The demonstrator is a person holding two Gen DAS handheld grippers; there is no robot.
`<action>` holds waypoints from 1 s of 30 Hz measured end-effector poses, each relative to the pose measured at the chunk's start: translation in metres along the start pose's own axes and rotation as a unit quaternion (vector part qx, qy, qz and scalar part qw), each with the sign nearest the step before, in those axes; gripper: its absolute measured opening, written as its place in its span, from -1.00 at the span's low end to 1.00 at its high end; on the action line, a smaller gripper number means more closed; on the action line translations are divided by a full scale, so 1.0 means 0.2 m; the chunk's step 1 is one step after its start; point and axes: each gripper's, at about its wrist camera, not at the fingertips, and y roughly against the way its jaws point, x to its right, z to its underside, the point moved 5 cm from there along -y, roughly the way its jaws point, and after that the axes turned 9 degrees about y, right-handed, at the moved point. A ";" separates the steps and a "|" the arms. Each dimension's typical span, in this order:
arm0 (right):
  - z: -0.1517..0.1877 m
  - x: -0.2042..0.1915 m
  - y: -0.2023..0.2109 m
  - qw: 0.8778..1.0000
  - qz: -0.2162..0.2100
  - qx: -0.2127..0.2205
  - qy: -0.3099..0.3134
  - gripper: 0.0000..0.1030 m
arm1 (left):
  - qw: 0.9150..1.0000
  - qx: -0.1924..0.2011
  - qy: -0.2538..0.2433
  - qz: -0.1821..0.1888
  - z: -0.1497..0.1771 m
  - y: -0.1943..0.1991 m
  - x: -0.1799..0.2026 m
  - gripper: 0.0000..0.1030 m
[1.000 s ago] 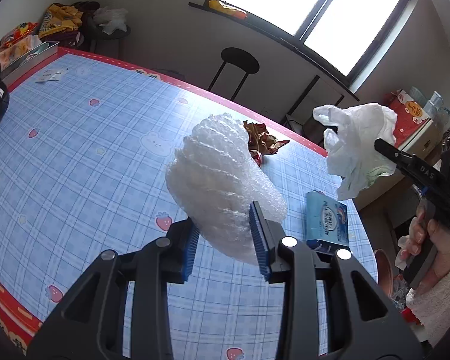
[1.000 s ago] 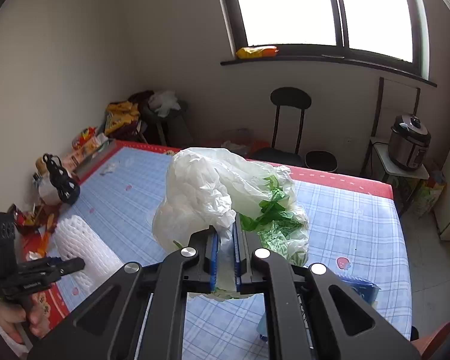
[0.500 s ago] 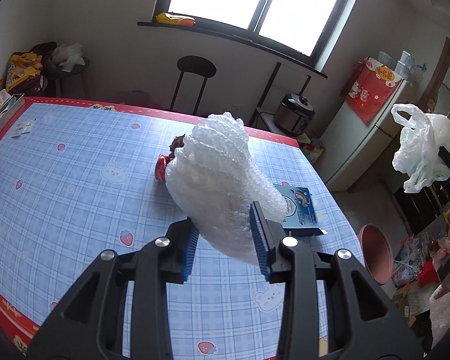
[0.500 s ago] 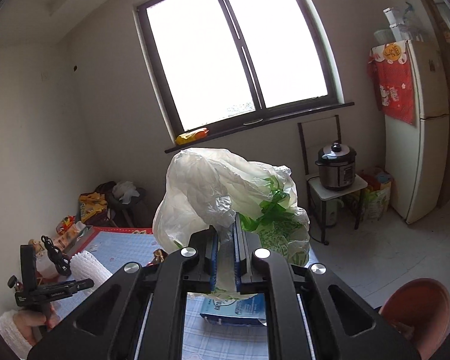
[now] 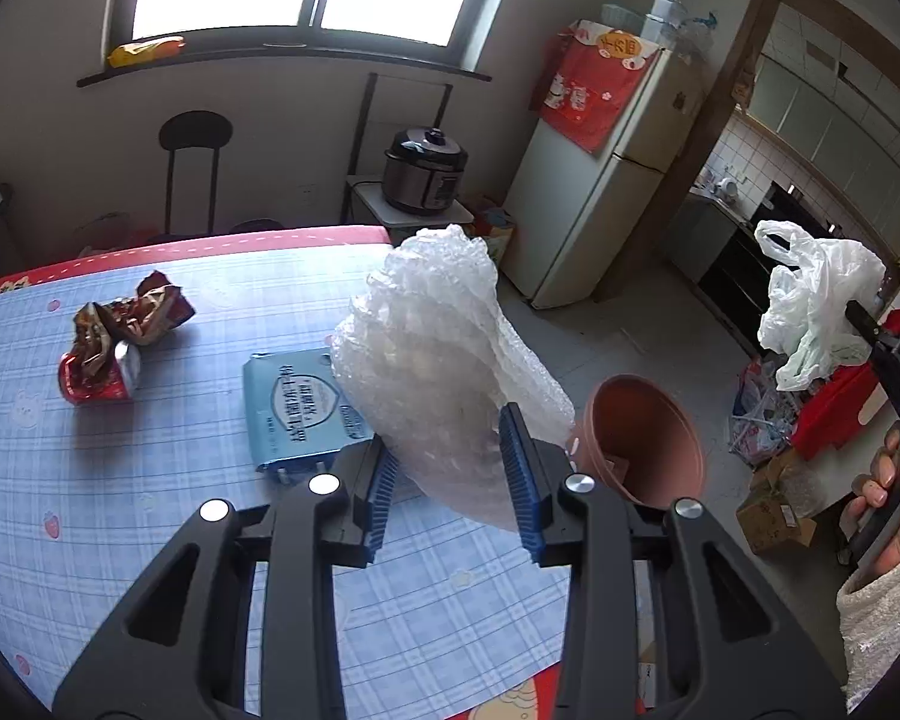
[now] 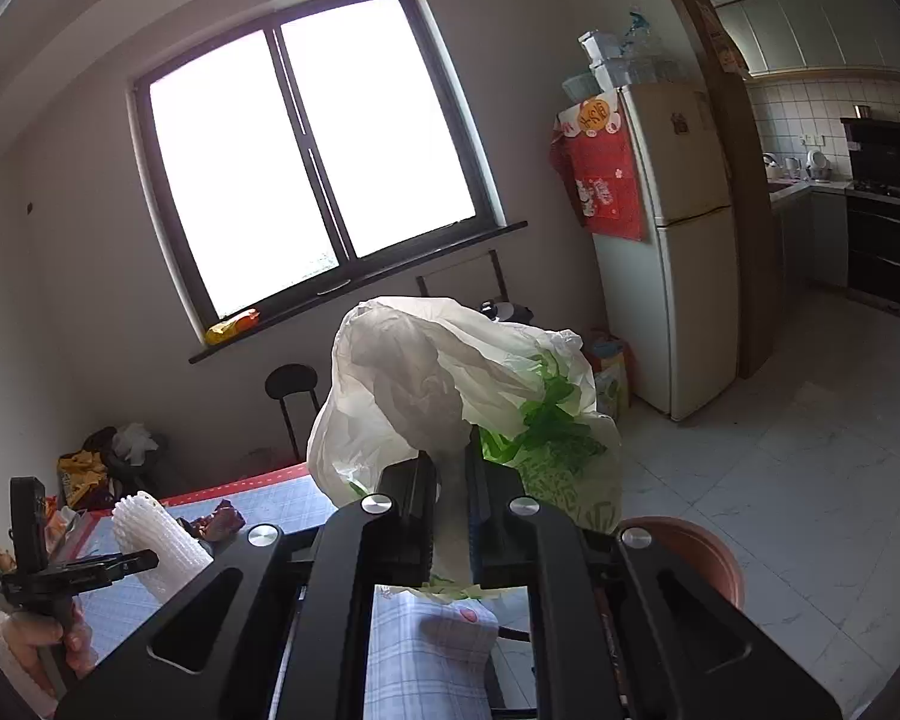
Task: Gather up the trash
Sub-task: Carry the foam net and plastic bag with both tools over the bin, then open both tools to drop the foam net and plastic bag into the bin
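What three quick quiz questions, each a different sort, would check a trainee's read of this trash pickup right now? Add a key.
1. True or false: the left gripper is shut on a wad of bubble wrap.
2. Multiple choice: what does the right gripper hold? A) a blue packet B) a white plastic bag C) a red wrapper
3. Short answer: which two pieces of trash lie on the checked tablecloth?

Key
1. True.
2. B, the white plastic bag with green print.
3. The blue packet and the crumpled red wrapper.
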 end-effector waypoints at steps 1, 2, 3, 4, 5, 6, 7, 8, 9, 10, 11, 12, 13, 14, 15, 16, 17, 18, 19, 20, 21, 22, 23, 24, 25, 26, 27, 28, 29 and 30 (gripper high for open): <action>0.02 0.05 0.02 1.000 0.007 -0.003 -0.004 -0.83 | 1.000 -0.006 -0.009 0.009 0.01 -0.05 0.08 -0.29; 0.03 0.11 0.04 1.000 0.013 -0.004 -0.007 -0.83 | 1.000 -0.013 -0.020 0.018 0.03 -0.10 0.16 -0.29; 0.05 0.15 0.06 1.000 0.019 -0.006 -0.010 -0.83 | 0.999 -0.021 -0.030 0.027 0.04 -0.16 0.25 -0.29; 0.07 0.20 0.07 1.000 0.024 -0.008 -0.012 -0.83 | 0.998 -0.027 -0.040 0.036 0.05 -0.21 0.33 -0.29; 0.08 0.24 0.09 0.999 0.030 -0.010 -0.015 -0.83 | 0.997 -0.035 -0.049 0.046 0.07 -0.27 0.41 -0.29; 0.09 0.28 0.10 0.999 0.034 -0.012 -0.016 -0.83 | 0.996 -0.042 -0.059 0.055 0.08 -0.33 0.49 -0.29; 0.10 0.32 0.12 0.999 0.038 -0.014 -0.017 -0.83 | 0.995 -0.047 -0.067 0.063 0.09 -0.39 0.57 -0.29; 0.11 0.36 0.13 0.999 0.043 -0.016 -0.018 -0.83 | 0.993 -0.052 -0.073 0.073 0.10 -0.45 0.65 -0.29; 0.13 0.39 0.15 0.999 0.046 -0.019 -0.018 -0.83 | 0.992 -0.057 -0.078 0.081 0.11 -0.51 0.73 -0.29; 0.14 0.43 0.16 0.998 0.050 -0.022 -0.018 -0.83 | 0.991 -0.060 -0.082 0.088 0.10 -0.57 0.81 -0.29; 0.15 0.46 0.18 0.998 0.054 -0.024 -0.018 -0.83 | 0.990 -0.062 -0.087 0.094 0.10 -0.63 0.88 -0.29; 0.17 0.50 0.19 0.998 0.058 -0.028 -0.020 -0.83 | 0.989 -0.063 -0.094 0.098 0.11 -0.68 0.96 -0.29; 0.18 0.53 0.21 0.997 0.061 -0.031 -0.022 -0.83 | 0.988 -0.063 -0.101 0.102 0.11 -0.72 1.04 -0.29; 0.19 0.56 0.22 0.997 0.064 -0.033 -0.024 -0.83 | 0.986 -0.066 -0.107 0.106 0.11 -0.77 1.10 -0.29; 0.21 0.59 0.23 0.997 0.068 -0.035 -0.028 -0.83 | 0.985 -0.069 -0.112 0.108 0.12 -0.82 1.17 -0.29; 0.22 0.62 0.23 0.996 0.071 -0.037 -0.031 -0.83 | 0.985 -0.073 -0.114 0.110 0.12 -0.87 1.23 -0.28; 0.23 0.64 0.23 0.996 0.074 -0.038 -0.034 -0.83 | 0.984 -0.078 -0.117 0.111 0.13 -0.92 1.28 -0.28; 0.24 0.67 0.23 0.996 0.077 -0.040 -0.038 -0.83 | 0.984 -0.082 -0.119 0.107 0.14 -0.97 1.32 -0.28; 0.25 0.69 0.23 0.995 0.079 -0.042 -0.041 -0.83 | 0.984 -0.083 -0.118 0.104 0.14 -1.01 1.35 -0.27; 0.27 0.71 0.24 0.995 0.080 -0.043 -0.044 -0.83 | 0.984 -0.086 -0.117 0.103 0.14 -1.05 1.38 -0.24; 0.28 0.73 0.23 0.994 0.082 -0.046 -0.047 -0.83 | 0.983 -0.090 -0.120 0.102 0.15 -1.09 1.41 -0.22; 0.30 0.75 0.23 0.994 0.083 -0.049 -0.049 -0.83 | 0.983 -0.093 -0.125 0.100 0.15 -1.12 1.44 -0.17; 0.31 0.76 0.22 0.994 0.084 -0.052 -0.050 -0.83 | 0.982 -0.092 -0.132 0.101 0.16 -1.14 1.47 0.04; 0.31 0.77 0.21 0.994 0.084 -0.054 -0.052 -0.83 | 0.981 -0.092 -0.139 0.103 0.16 -1.16 1.49 0.19; 0.32 0.77 0.20 0.993 0.083 -0.057 -0.053 -0.83 | 0.981 -0.087 -0.145 0.100 0.15 -1.18 1.50 0.46; 0.33 0.78 0.19 0.993 0.083 -0.059 -0.055 -0.83 | 0.981 -0.079 -0.149 0.097 0.14 -1.18 1.50 0.59; 0.34 0.78 0.18 0.993 0.083 -0.060 -0.056 -0.83 | 0.982 -0.071 -0.151 0.093 0.13 -1.18 1.49 0.59; 0.35 0.77 0.18 0.993 0.082 -0.061 -0.057 -0.83 | 0.983 -0.067 -0.149 0.088 0.11 -1.17 1.46 0.61; 0.35 0.77 0.16 0.993 0.081 -0.062 -0.058 -0.83 | 0.984 -0.065 -0.142 0.086 0.09 -1.16 1.43 0.68; 0.34 0.76 0.15 0.993 0.080 -0.064 -0.059 -0.83 | 0.986 -0.061 -0.134 0.084 0.08 -1.14 1.39 0.72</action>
